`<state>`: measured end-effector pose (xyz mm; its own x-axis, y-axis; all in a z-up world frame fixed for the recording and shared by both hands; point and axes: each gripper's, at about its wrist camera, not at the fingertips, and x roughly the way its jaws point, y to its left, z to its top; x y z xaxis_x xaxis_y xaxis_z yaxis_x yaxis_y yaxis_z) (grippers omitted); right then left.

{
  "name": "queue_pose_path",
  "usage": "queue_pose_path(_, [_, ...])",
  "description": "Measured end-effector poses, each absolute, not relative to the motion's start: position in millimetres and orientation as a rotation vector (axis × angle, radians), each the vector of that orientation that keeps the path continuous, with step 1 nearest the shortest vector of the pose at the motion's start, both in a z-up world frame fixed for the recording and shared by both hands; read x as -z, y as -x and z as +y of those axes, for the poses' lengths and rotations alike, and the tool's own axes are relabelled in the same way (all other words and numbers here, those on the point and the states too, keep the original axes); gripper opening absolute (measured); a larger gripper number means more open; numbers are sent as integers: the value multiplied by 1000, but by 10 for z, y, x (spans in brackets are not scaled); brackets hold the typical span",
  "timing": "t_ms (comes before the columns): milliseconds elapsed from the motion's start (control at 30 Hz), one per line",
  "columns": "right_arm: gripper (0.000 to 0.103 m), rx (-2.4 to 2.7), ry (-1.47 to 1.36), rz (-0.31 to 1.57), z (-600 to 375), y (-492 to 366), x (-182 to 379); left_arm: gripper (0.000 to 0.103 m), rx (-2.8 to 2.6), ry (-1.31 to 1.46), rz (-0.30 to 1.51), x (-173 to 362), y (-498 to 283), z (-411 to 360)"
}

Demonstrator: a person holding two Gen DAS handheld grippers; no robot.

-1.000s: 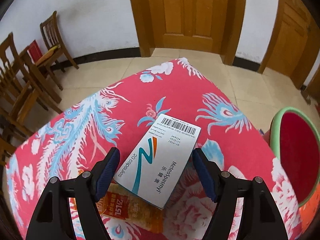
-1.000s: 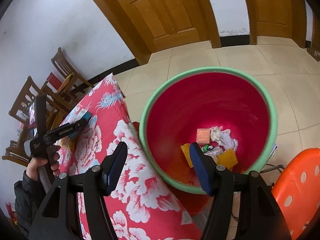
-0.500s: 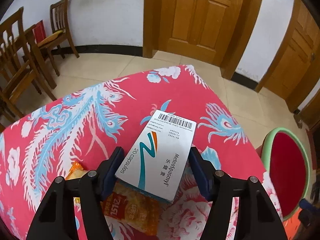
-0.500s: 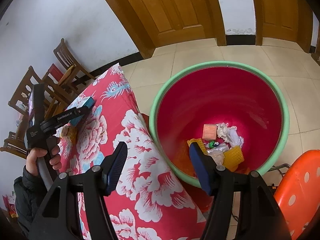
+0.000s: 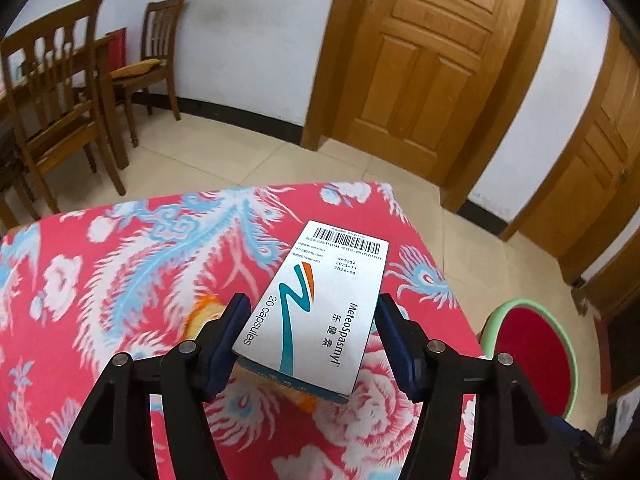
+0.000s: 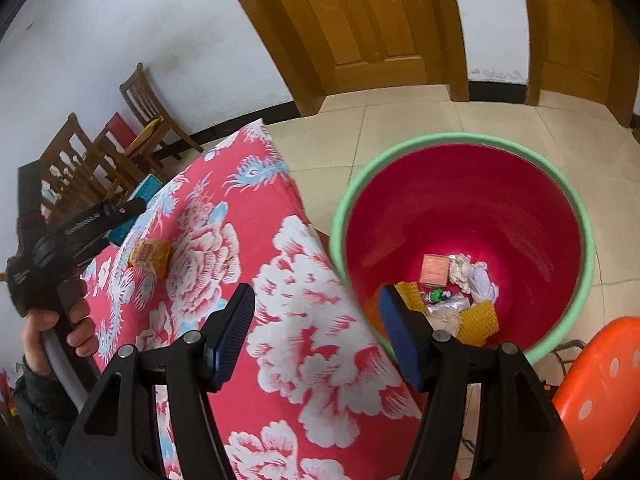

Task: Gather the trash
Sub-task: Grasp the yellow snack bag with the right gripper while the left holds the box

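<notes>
Box [image 5: 320,312] lifted off table, clamped in left gripper [image 5: 310,340].

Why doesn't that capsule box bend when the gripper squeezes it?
The capsule box looks like stiff cardboard: its flat faces stay straight between the left gripper. It is probably light, and a harder squeeze might dent it.

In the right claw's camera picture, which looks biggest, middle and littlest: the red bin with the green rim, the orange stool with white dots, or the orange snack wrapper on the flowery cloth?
1. Red plastic bin with green rim: biggest.
2. Orange dotted plastic stool: middle, though cut off by the picture's edge.
3. Crinkly orange snack wrapper: littlest; it also lies farther from the camera.
</notes>
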<state>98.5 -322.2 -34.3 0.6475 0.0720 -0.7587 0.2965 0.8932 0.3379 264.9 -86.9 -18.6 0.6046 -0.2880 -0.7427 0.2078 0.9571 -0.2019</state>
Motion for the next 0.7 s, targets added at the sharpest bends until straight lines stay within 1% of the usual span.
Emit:
queue_pose_path(267, [66,73,-394,866,-2903,-1229,278,65,186,160,853,48,-2449,-442])
queue_pose_path(700, [66,-56,-297,890,-2268,-1702,271,64,6,238,852,172,-2219,189])
